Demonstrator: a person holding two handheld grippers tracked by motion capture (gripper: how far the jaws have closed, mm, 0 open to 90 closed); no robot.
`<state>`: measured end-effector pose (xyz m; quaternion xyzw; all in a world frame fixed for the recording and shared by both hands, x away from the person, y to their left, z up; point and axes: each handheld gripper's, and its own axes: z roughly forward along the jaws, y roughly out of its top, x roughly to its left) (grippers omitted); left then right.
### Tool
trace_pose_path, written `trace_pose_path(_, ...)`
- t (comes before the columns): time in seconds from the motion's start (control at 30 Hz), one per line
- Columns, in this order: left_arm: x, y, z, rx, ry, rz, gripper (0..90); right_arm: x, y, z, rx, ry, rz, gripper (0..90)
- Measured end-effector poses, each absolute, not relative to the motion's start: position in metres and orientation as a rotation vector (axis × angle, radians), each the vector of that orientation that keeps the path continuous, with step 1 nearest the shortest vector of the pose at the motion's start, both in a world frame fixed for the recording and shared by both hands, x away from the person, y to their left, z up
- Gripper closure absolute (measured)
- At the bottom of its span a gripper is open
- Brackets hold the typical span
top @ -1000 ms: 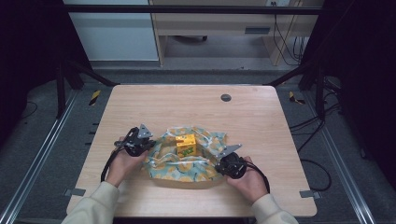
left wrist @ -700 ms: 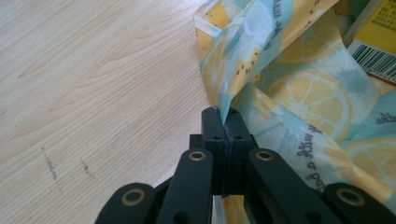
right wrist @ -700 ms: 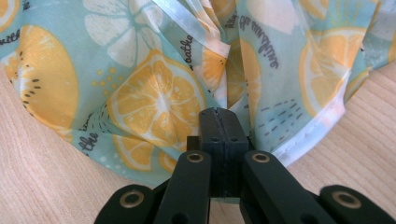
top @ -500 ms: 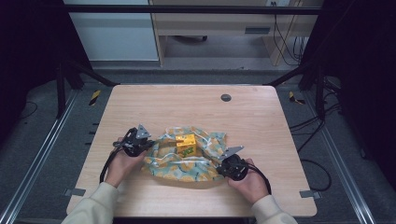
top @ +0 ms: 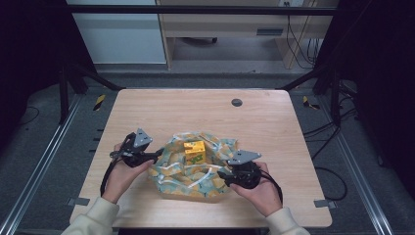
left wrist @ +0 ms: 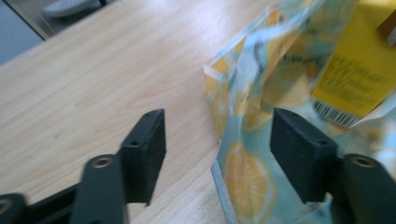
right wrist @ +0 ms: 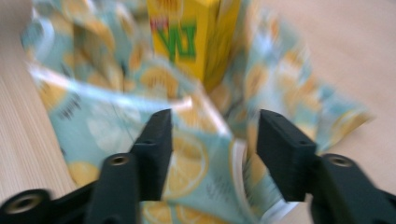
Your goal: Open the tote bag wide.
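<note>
"Where is the bag (top: 195, 166)?"

"It lies on the table (top: 195, 112), near the person's side, in the middle. It is blue-green with lemons on it, and it is crumpled and open at the top."

"What is in it?"

"A yellow box (top: 194, 152) stands in it, with green letters on one side."

"What are the left tongs (top: 157, 155) doing?"

"They are at the left edge of the bag. Their jaws have just been opening. Now they stand apart, and the bag's edge sits between them, close by one jaw. They do not pinch it."

"And the right tongs (top: 222, 175)?"

"They are at the right side of the bag. Their jaws have just been opening too. They stand apart over a fold of the bag, and I see no squeeze on it."

"Is a hand on each one?"

"Yes, the left hand (top: 122, 174) and the right hand (top: 259, 188)."
</note>
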<state>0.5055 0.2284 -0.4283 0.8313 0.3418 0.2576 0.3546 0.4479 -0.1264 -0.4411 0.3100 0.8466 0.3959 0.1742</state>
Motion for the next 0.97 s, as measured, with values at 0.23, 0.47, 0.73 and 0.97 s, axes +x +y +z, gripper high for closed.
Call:
trace_pose_path(0.23,0.493,0.258,-0.404,2.019,0.951,0.675,18.7,0.445,-0.152,-0.414,0.950,2.160,1.198,19.9)
trace_pose_path(0.47,0.483,0.300,-0.407,1.973,1.059,0.676,10.3,0.458,-0.189,-0.424,1.188,2.047,1.142,5.9)
trace_pose_path(0.73,0.473,0.329,-0.450,2.022,1.164,0.661,5.0,0.468,-0.218,-0.453,1.352,2.015,0.995,9.0)
trace_pose_path(0.97,0.475,0.330,-0.467,2.077,1.208,0.638,5.3,0.472,-0.224,-0.478,1.457,2.058,0.859,11.3)
